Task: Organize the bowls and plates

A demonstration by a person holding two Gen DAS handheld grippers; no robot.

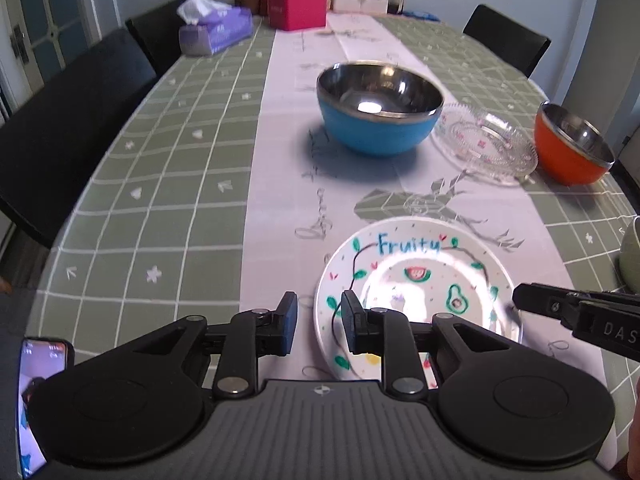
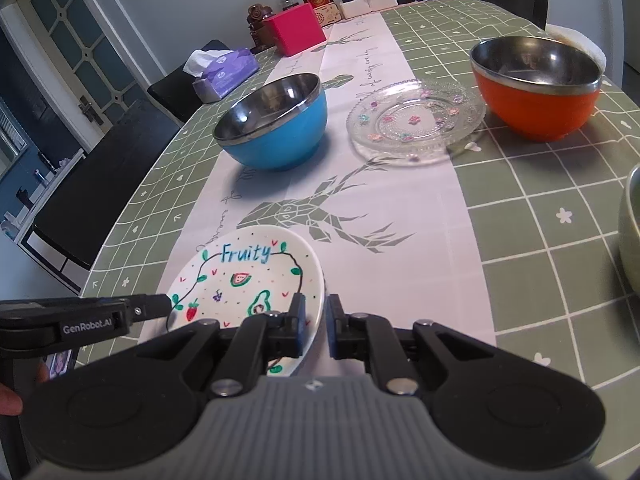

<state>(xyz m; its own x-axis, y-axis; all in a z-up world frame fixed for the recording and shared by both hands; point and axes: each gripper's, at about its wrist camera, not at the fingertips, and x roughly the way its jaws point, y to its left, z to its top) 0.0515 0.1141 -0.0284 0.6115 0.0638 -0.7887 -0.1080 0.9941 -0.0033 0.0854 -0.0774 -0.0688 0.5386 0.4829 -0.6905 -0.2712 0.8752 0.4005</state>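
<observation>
Plate [image 2: 256, 280] white, fruit drawings, "Fruity"

White plate [image 2: 256, 280] with painted fruit, blue bowl [image 2: 276, 120], orange bowl [image 2: 536, 96], perhaps flower-dotted glass dish [image 2: 416, 120].

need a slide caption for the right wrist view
Right gripper open astride the rim of the white "Fruity" painted plate, with blue steel-lined bowl and clear glass plate beyond.

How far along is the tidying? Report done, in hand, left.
Done: nothing stacked; blue bowl, glass plate and orange bowl stand apart. In hand: left gripper and right gripper straddle opposite rims of the Fruity plate, not clamped. Left: grouping all plates and bowls.
</observation>
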